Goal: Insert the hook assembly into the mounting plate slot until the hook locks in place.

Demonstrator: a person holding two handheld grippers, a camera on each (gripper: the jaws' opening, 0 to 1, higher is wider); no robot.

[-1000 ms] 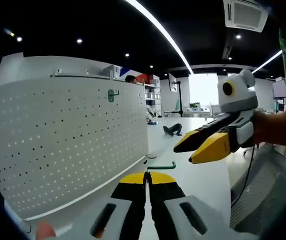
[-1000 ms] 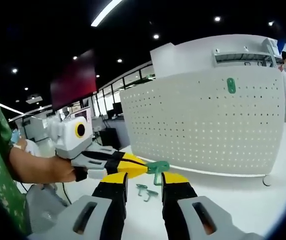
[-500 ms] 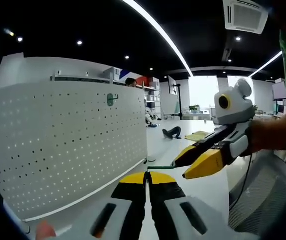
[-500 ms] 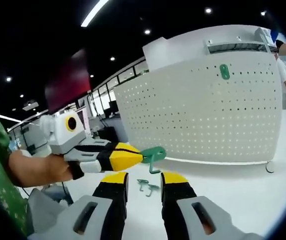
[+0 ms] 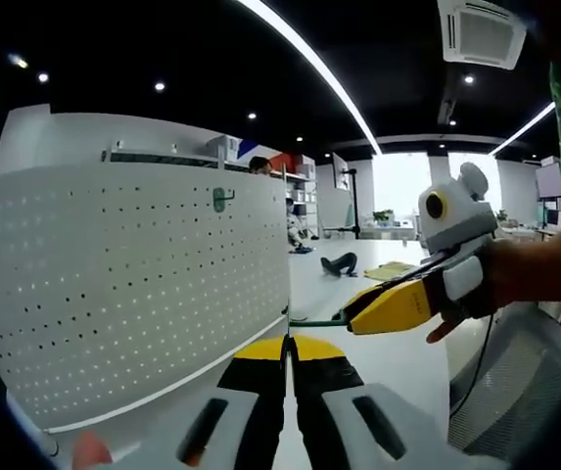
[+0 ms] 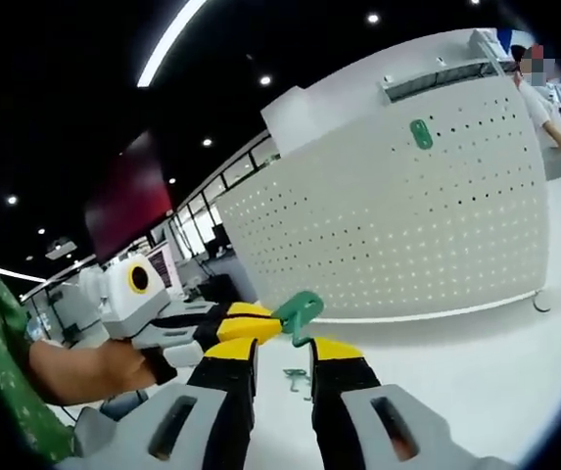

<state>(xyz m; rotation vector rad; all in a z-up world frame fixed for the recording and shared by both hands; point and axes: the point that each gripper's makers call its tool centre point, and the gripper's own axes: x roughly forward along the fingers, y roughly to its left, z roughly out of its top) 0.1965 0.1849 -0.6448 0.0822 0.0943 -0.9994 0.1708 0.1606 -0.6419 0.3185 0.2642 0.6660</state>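
Green plastic marks out the hook assembly in both views. In the left gripper view, our left tool point(image 5: 289, 345) has its yellow-tipped jaws pressed together with nothing between them that we can see. Ahead of it the right tool point(image 5: 350, 320) comes in from the right with a slim green hook point(image 5: 316, 322) at its tip; we cannot tell from here whether it grips it. One small green hook point(image 5: 221, 199) already hangs high on the white perforated mounting plate point(image 5: 133, 284), which stands upright on the white tabletop point(image 5: 397, 367).

In the right gripper view, our right tool point(image 6: 283, 354) has its jaws parted and empty. Above it the left tool point(image 6: 274, 322), entering from the left, clamps a green hook assembly point(image 6: 298, 313) at its tip, well apart from the plate. More green hooks point(image 6: 298, 378) lie loose on the tabletop between our jaws. We judge the insertion not yet begun: the held hook must reach a slot and lock. We see no containers.
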